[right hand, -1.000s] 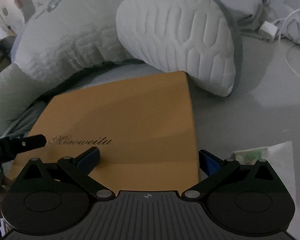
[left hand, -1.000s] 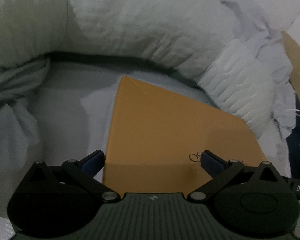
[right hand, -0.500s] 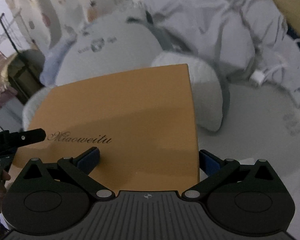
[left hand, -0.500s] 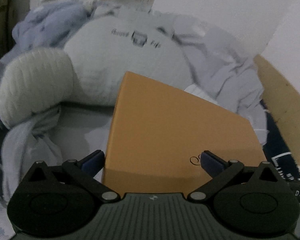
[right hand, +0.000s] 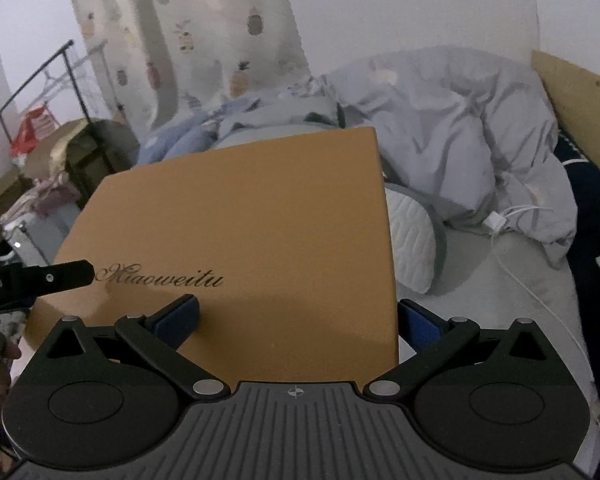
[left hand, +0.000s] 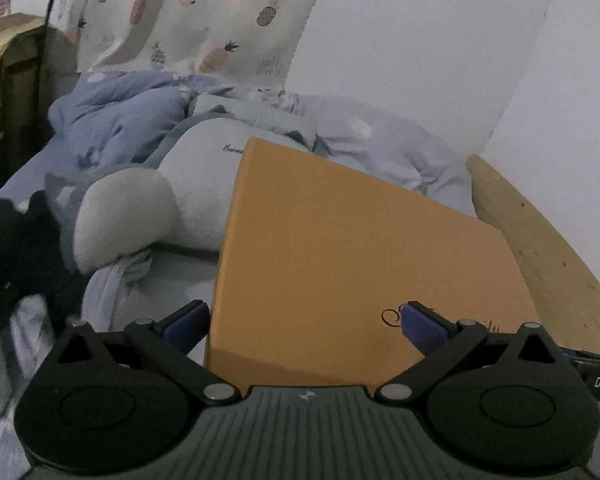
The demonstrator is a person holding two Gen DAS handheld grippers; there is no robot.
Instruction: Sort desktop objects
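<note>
**Orange box raised clear of the bed, held between both grippers**

Change noted: a second ago both wrist views looked down on the bedding with the box low against the pillows. Now the curtain and wall fill the upper part of both views and the bedding lies lower and farther off. The box has been lifted and tilted up — it is in transit, not at rest.

Position: the orange box (left hand: 364,264) sits across the left gripper (left hand: 304,324) and the right gripper (right hand: 296,318), one at each near corner. In both, one blue pad lies on the lid face and the other sits outside the box's side edge. The jaws are spread wide around the corner; whether they bear on the card or merely cradle it, I cannot tell.

Meaning for the task: the box is being carried; no destination shows in either view.

Containers: the box is lidded — its contents are hidden. No tray or bin is visible. Below lie a white pillow (right hand: 410,236) and a charger cable (right hand: 500,220).
</note>
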